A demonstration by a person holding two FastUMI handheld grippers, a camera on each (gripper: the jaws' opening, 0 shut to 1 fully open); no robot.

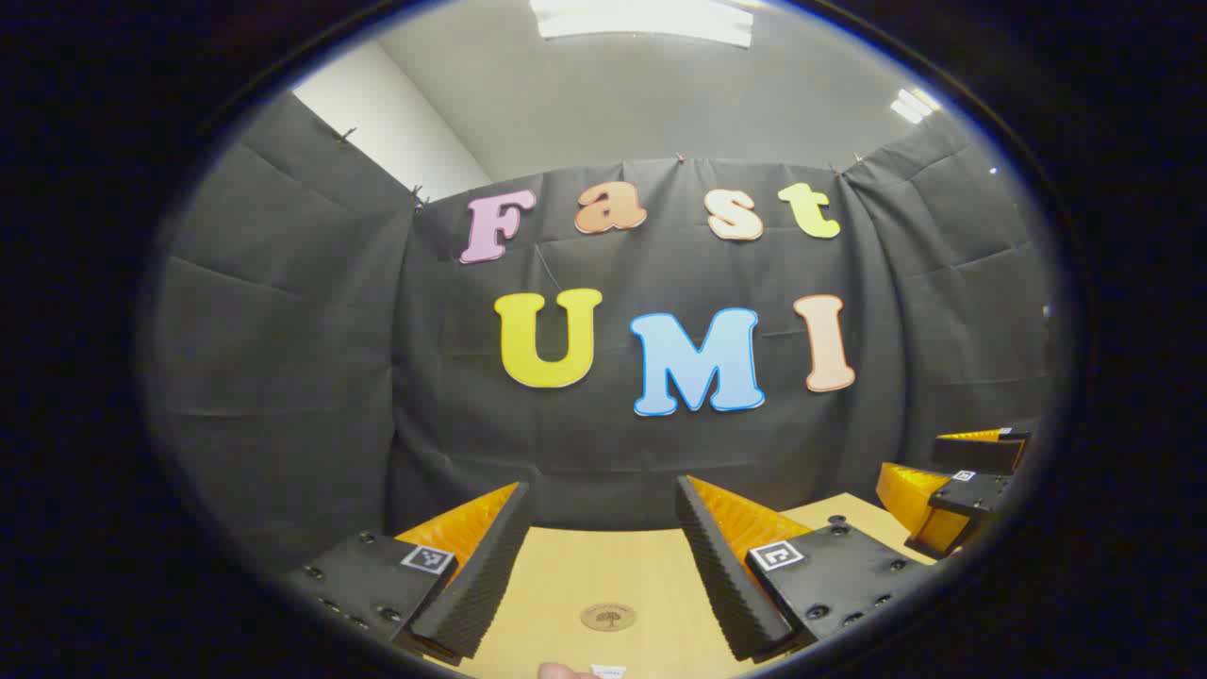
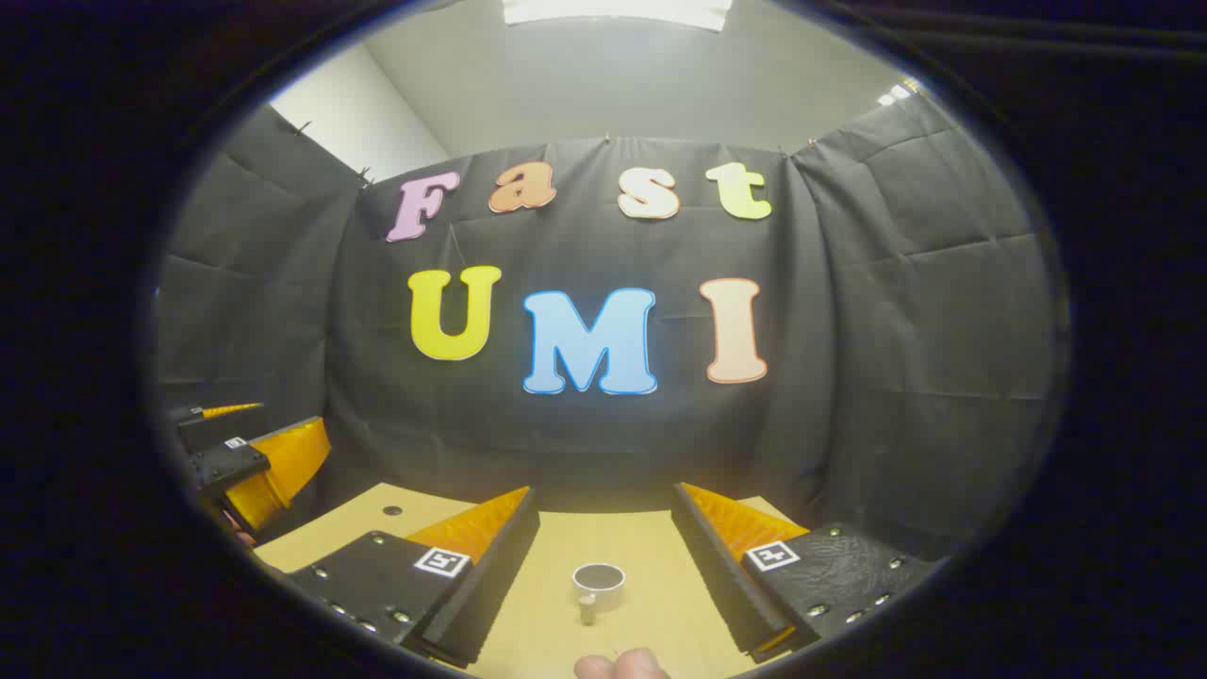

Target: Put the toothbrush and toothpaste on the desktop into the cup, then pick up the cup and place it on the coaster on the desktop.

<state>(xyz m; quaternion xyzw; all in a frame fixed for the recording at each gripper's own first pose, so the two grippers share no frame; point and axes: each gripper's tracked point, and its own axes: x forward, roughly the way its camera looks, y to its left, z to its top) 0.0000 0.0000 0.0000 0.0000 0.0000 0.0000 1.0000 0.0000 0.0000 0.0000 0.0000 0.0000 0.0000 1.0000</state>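
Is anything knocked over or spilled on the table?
Nothing stands out. The cup stands upright on the wooden desktop, with nothing spilled beside it. The round coaster lies flat on the wood. The left gripper and the right gripper both hang open above the desktop, holding nothing.

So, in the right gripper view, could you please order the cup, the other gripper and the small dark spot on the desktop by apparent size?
1. Left gripper, though cut off at the edge.
2. Cup.
3. Dark spot.
Their distances from the camera differ, so this is apparent size only.
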